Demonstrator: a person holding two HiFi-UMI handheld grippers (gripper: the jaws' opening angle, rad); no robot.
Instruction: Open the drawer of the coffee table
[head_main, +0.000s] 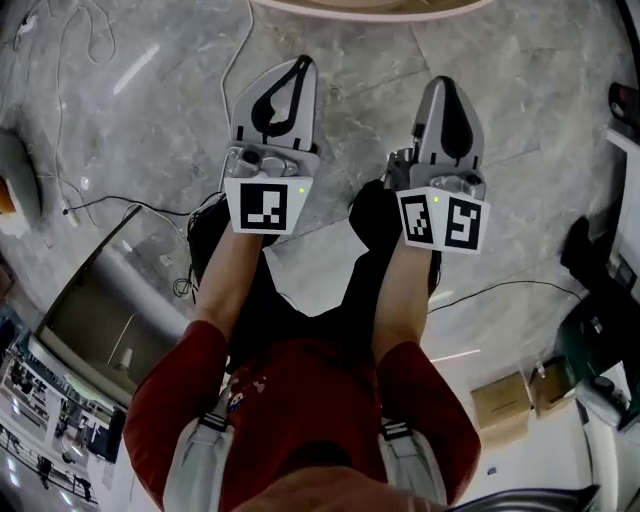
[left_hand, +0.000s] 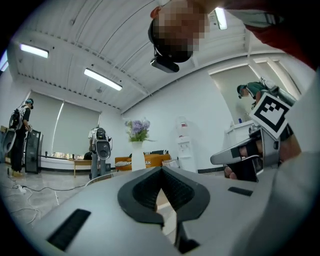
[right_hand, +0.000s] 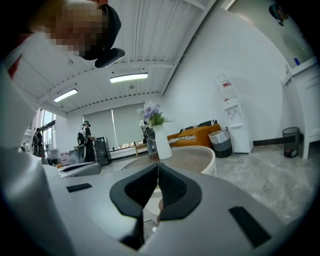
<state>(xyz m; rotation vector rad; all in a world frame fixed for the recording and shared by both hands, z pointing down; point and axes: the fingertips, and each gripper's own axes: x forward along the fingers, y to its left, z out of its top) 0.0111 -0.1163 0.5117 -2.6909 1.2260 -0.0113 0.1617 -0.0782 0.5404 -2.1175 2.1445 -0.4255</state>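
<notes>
Tongs pressed together and empty on both sides: left tongs (head_main: 300, 65) and right tongs (head_main: 441, 85) side by side over marble floor (head_main: 150, 120). Round counter (right_hand: 196, 159) ahead, white vase (right_hand: 161, 142) on top; drawer not in view.

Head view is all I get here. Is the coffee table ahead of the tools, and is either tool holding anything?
Observer: Yes. The right gripper view shows the round table just beyond the right tool, with a white vase on it.
Operator: Are the tools open?
Observer: No. Each gripper view shows its jaws together with nothing between them, on the right tool and on the left tool.
Operator: Any drawer front in sight?
Observer: None shows. Only the table's top and white rim can be seen.
</notes>
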